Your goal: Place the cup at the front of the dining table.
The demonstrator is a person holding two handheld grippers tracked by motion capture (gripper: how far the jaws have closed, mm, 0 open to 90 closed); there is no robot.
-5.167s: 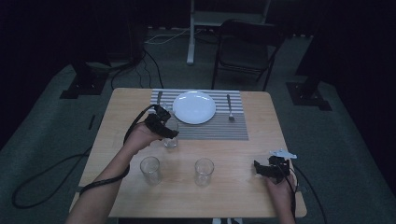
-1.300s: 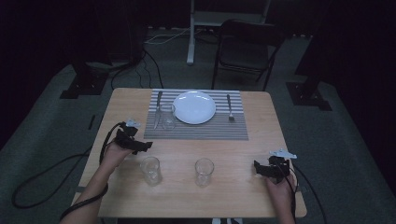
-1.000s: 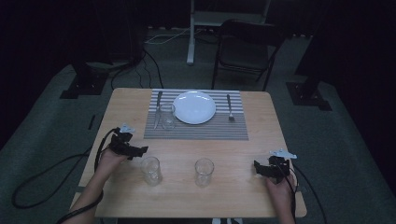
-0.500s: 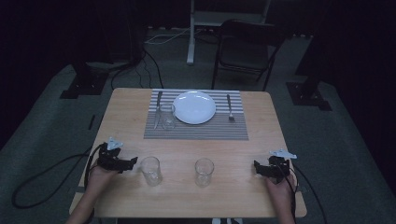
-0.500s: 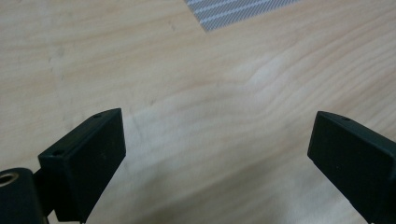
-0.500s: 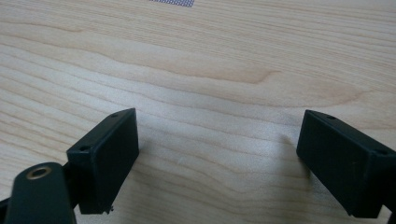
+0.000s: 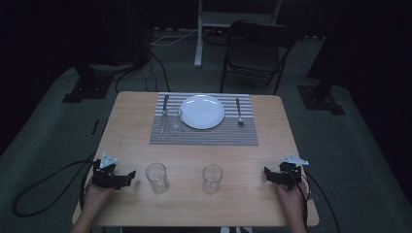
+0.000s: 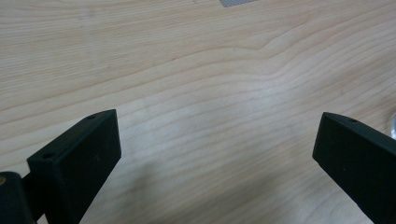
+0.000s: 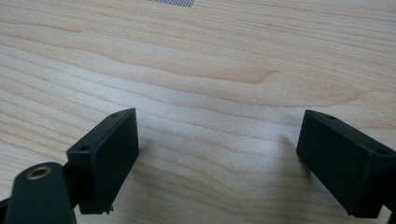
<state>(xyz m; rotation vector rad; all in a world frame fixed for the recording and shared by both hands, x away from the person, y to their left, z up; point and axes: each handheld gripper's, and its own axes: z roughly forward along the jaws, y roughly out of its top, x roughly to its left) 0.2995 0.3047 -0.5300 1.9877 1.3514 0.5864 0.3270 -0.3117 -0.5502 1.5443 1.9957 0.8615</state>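
Note:
On the wooden table [image 7: 126, 126] lies a striped placemat [image 7: 204, 136] with a white plate [image 7: 202, 111], a fork [image 7: 238, 111], a knife [image 7: 164, 108] and a clear glass [image 7: 174, 120] at the plate's left. Two more clear glasses stand near the front edge, one at the left [image 7: 156, 177] and one at the middle [image 7: 212, 178]. My left gripper [image 7: 127, 177] rests open on the table just left of the left glass. In the left gripper view [image 8: 217, 154] its jaws stand wide apart over bare wood. My right gripper [image 7: 268, 174] lies open at the front right, jaws apart over bare wood [image 9: 217, 154].
A dark folding chair [image 7: 255, 53] stands behind the table's far side. Stand bases [image 7: 80, 92] sit on the grey floor at both sides. Cables [image 7: 29, 204] trail off the front corners to the floor.
My left gripper let go of a glass on the placemat, then drew back toward the front left edge and settled beside the left front glass. The right gripper has stayed put.

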